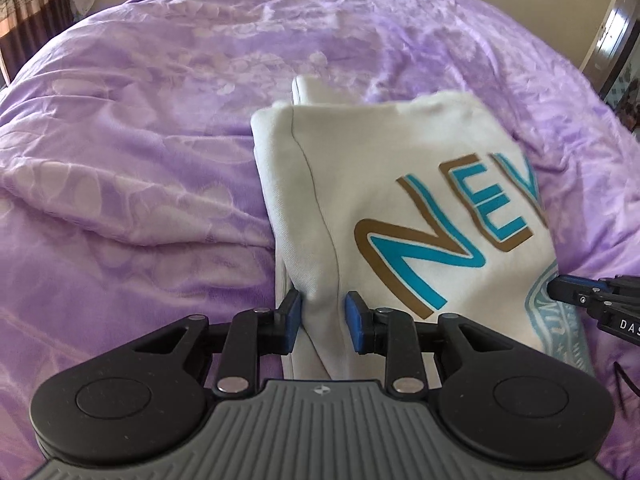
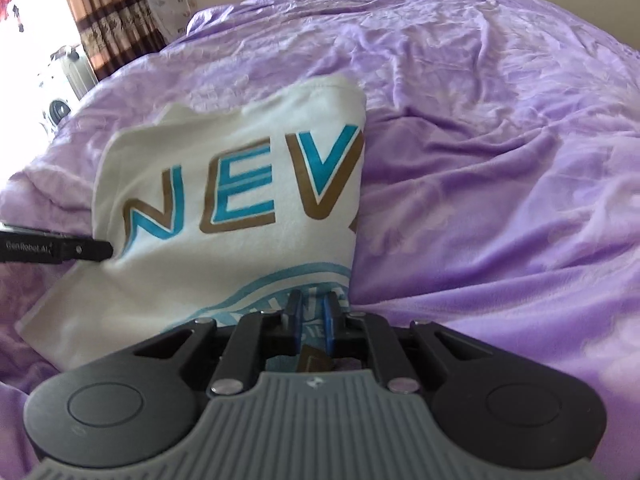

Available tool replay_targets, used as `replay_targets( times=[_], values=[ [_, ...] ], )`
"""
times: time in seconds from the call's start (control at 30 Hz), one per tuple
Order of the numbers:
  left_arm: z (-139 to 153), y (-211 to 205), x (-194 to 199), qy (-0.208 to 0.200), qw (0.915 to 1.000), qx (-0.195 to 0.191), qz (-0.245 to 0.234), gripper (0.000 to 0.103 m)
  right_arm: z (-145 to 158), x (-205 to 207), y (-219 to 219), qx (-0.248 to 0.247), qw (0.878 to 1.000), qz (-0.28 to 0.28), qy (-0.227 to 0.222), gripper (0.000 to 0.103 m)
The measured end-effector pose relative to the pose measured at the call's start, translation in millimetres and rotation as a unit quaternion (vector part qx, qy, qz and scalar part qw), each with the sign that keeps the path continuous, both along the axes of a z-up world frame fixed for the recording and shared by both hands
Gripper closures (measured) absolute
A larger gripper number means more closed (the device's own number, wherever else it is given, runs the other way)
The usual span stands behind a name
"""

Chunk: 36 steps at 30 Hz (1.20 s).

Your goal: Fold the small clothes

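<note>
Here, rumpled purple bedspread, probably curtains behind.

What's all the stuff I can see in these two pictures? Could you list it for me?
White shirt: one, white with teal and brown letters "NEV" and a pale blue round print, partly folded, lying on the bed.
Purple blanket: one, lilac with a faint pattern, rumpled, covering the whole bed.
Curtain: one, orange-brown with dark patterned bands, far left behind the bed.
White appliance: one, below the curtain; too blurred to identify.
Left gripper: one, black with blue pads, closed on the shirt's near left edge.
Right gripper: one, black with blue pads, closed on the shirt's near right edge over the blue print.
</note>
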State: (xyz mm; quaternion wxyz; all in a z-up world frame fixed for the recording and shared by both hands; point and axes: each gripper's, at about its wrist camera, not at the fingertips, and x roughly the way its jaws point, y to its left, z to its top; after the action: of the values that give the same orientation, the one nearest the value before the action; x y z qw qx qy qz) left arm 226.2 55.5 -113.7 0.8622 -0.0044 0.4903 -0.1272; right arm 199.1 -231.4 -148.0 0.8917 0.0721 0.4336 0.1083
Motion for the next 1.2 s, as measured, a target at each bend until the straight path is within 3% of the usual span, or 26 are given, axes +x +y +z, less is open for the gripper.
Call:
replay_targets(
  times=[0.1,0.23,0.3,0.43,0.53,0.63,0.83,1.0,1.13,1.2],
  values=[
    [20,6,5,-0.016,0.9994,-0.030,0.001,0.070,17,3,-10,0.021,1.000,-0.011,-0.014,0.093],
    [39,4,31,-0.056,0.9982,-0.021,0.007,0.070,39,24,-19,0.029,0.998,-0.022,-0.046,0.092],
    [38,3,52,-0.057,0.9976,-0.036,0.014,0.070,44,40,-21,0.028,0.997,-0.028,-0.059,0.092],
    [24,4,80,-0.054,0.9968,-0.041,0.042,0.074,35,69,-23,0.060,0.996,-0.032,-0.055,0.093],
    [13,8,90,-0.050,0.9964,-0.033,0.060,0.079,19,81,-17,0.048,0.997,-0.026,-0.048,0.094],
    [1,14,95,-0.041,0.9965,-0.033,0.064,0.081,4,87,-14,0.032,0.998,-0.031,-0.038,0.103],
    [-9,21,95,-0.030,0.9957,-0.047,0.074,0.081,-5,90,-16,0.031,0.998,-0.039,-0.030,0.103],
    [26,18,79,-0.048,0.9950,-0.045,0.076,0.080,21,76,-23,0.043,0.996,-0.059,-0.045,0.093],
    [76,-5,44,-0.101,0.9941,0.003,0.040,0.074,68,50,-19,0.022,0.994,-0.056,-0.094,0.092],
    [102,-15,20,-0.132,0.9909,0.017,0.022,0.067,94,34,-14,0.010,0.992,-0.049,-0.117,0.085]
  ],
)
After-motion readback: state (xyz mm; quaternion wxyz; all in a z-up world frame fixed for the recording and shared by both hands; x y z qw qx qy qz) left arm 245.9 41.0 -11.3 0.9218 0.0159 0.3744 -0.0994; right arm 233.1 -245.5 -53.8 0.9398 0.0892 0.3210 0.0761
